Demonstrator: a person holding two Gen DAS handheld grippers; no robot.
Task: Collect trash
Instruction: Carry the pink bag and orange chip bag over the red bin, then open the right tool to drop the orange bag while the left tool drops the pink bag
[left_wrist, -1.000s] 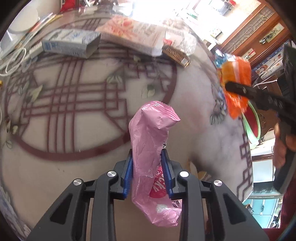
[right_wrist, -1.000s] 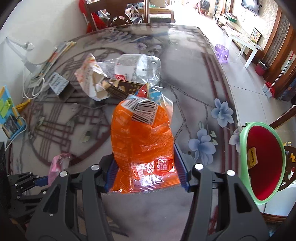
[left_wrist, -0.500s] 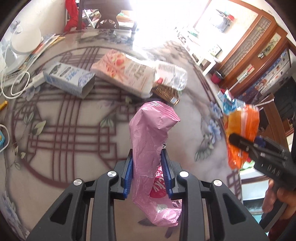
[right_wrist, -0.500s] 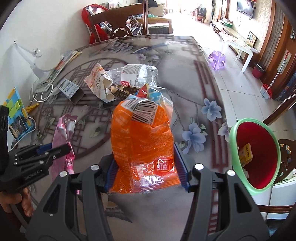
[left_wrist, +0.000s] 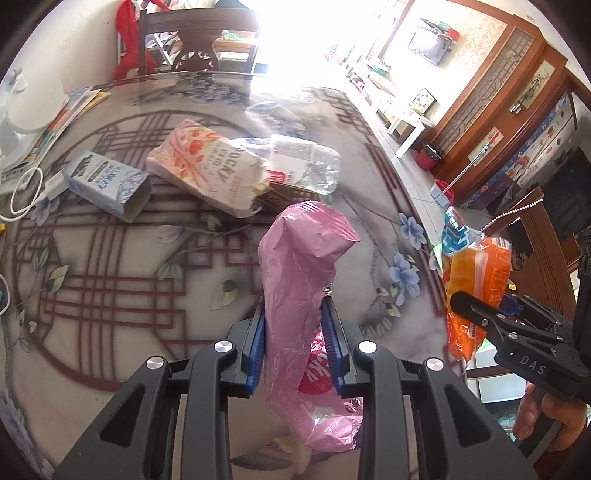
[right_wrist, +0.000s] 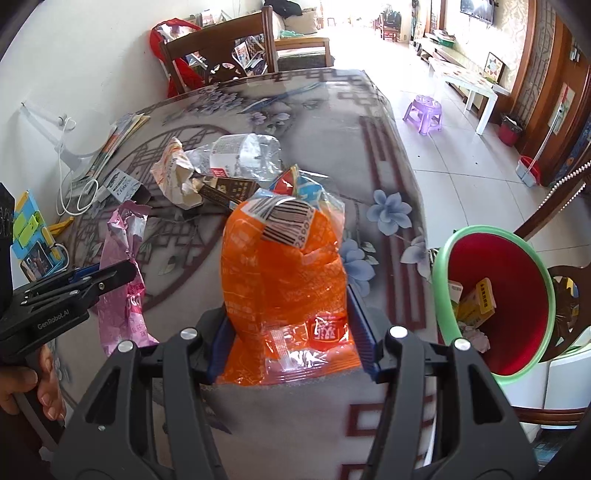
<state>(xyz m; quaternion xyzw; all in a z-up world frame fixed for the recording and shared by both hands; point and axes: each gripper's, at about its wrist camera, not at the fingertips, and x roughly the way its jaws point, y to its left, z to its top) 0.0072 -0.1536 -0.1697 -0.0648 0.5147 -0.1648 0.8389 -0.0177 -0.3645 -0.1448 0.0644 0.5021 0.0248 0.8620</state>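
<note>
My left gripper (left_wrist: 295, 332) is shut on a crumpled pink snack bag (left_wrist: 303, 273) and holds it above the patterned table (left_wrist: 110, 266). My right gripper (right_wrist: 291, 325) is shut on an orange snack bag (right_wrist: 284, 266) with a barcode, held above the table near its right edge. The pink bag also shows in the right wrist view (right_wrist: 122, 266), and the orange bag in the left wrist view (left_wrist: 476, 280). A red bin with a green rim (right_wrist: 495, 302) stands beside the table at the right, with small boxes inside.
More trash lies mid-table: a torn pink-and-white snack bag (left_wrist: 207, 166), a clear plastic bottle (left_wrist: 303, 162), a dark brown box (right_wrist: 229, 190) and a blue-white carton (left_wrist: 107, 181). Papers, a white cable and a lamp base sit at the left edge. A wooden chair (right_wrist: 221, 48) stands behind.
Both grippers have lifted and pulled back from the table with their bags held. The bin's inside shows more fully in the right wrist view.
</note>
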